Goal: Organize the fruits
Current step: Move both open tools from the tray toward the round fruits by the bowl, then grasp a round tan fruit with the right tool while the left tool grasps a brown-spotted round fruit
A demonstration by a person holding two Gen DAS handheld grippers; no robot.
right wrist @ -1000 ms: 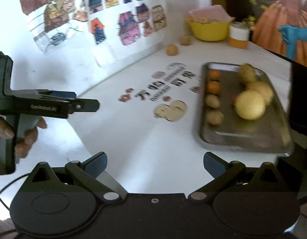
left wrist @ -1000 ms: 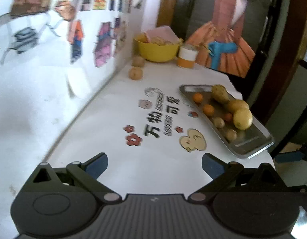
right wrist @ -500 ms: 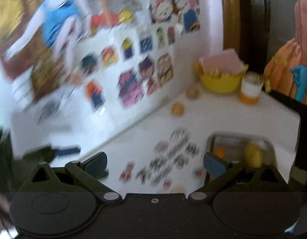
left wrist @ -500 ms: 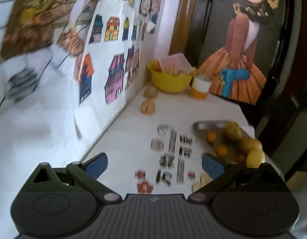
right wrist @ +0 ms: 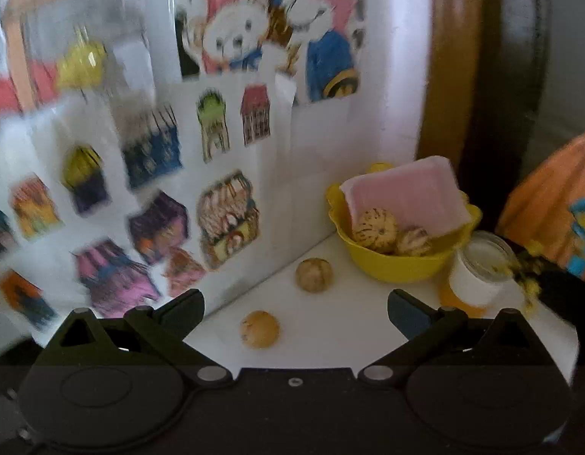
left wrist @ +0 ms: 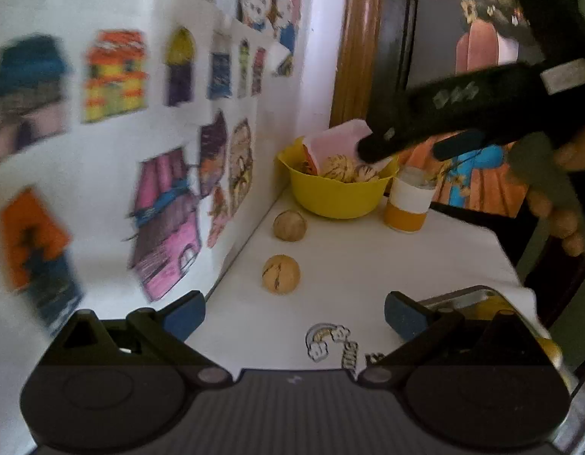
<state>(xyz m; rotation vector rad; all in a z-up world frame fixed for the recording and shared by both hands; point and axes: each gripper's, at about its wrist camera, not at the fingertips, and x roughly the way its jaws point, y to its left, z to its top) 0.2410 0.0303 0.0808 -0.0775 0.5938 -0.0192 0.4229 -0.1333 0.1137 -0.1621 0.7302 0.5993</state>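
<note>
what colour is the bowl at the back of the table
Yellow; the bowl shows best in the right wrist view.

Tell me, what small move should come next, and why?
Probably ease the left tongs forward and down onto the nearer loose fruit. Both tongs are open and empty, and that fruit lies alone on the white table, straight ahead of them.

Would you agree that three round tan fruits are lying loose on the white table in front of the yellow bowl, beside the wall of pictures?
Not quite: only two round tan fruits lie loose on the white table before the yellow bowl, as the left wrist view shows; the rest holds.
</note>
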